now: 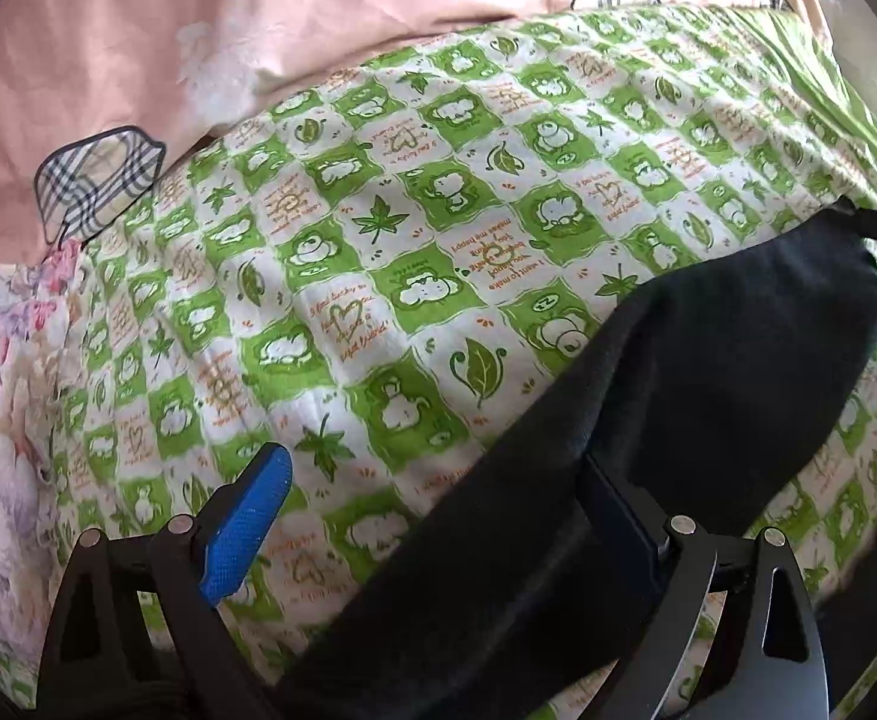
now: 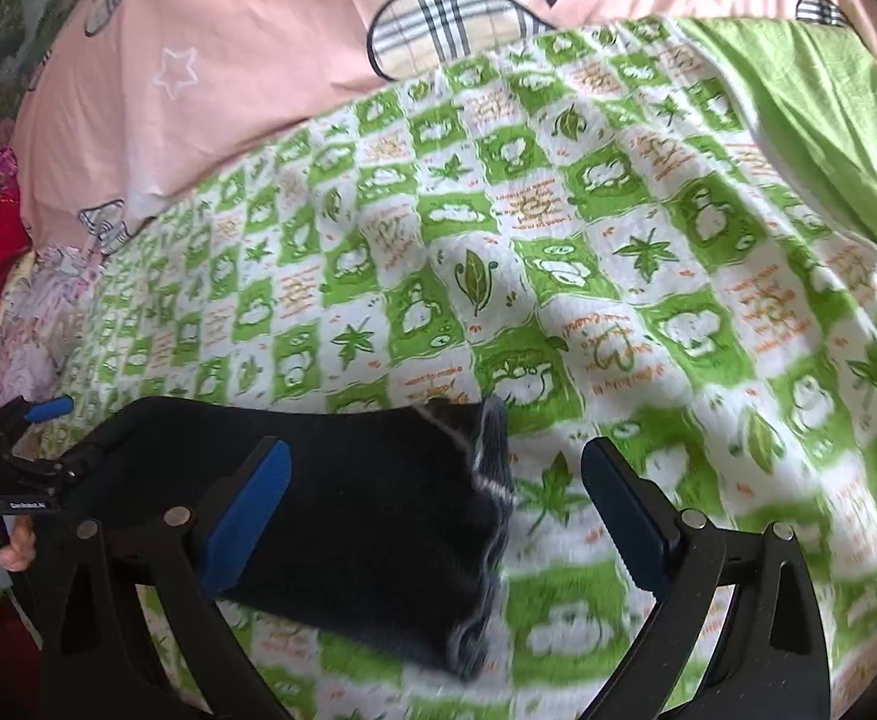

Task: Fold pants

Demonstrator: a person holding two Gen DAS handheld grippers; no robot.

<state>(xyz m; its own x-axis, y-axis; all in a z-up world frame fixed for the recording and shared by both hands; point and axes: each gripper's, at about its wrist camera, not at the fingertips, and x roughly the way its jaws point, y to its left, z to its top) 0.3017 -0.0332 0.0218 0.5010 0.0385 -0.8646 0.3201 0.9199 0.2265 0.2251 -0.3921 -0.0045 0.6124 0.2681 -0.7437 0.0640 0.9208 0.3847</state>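
Note:
Black pants (image 1: 648, 420) lie as a long folded strip on the green-and-white patterned quilt (image 1: 378, 252). In the left wrist view my left gripper (image 1: 438, 516) is open, with the strip lying across the gap and covering most of its right finger. In the right wrist view the pants' end (image 2: 378, 492) with its light-edged hem lies between the open fingers of my right gripper (image 2: 438, 516), nearer the left blue pad (image 2: 246, 516). The left gripper (image 2: 30, 438) shows at the far left, at the strip's other end.
The quilt (image 2: 618, 240) covers a bed. A pink duvet with plaid patches (image 1: 258, 30) lies behind it. Floral fabric (image 1: 0, 390) is at the left. A plain green underside of the quilt (image 2: 828, 120) is folded over at the right.

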